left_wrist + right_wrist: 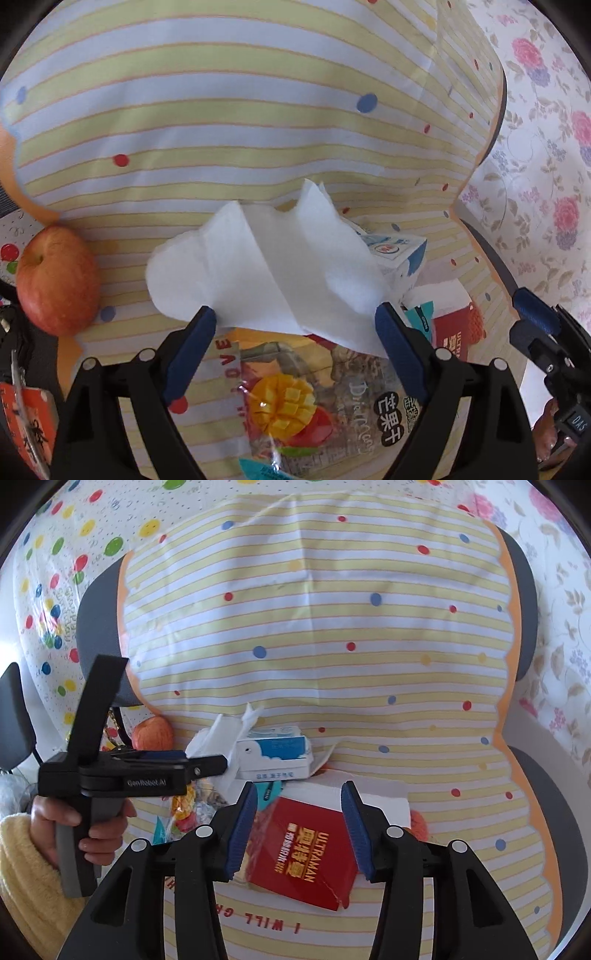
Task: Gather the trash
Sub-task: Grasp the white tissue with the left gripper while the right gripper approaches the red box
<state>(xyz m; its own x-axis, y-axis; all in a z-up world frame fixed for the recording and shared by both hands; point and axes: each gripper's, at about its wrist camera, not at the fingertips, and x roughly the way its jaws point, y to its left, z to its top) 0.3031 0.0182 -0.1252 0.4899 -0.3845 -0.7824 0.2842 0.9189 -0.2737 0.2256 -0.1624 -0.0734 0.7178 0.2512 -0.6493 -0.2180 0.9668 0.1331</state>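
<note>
A crumpled white tissue lies on a dried-mango bag. My left gripper stands wide open over the tissue's near edge, its pads not pressing on it. From the right wrist view the left gripper is seen side-on, next to the tissue. A red ULTRAMAN box lies flat between the fingers of my right gripper, which is half open with a gap at the left pad. A blue-and-white carton sits just behind the box.
A red apple rests at the left on the striped, dotted tablecloth. An orange packet lies at the lower left, and a teal wrapper by the red box. A hand in a yellow sleeve holds the left gripper. Floral cloth lies to the right.
</note>
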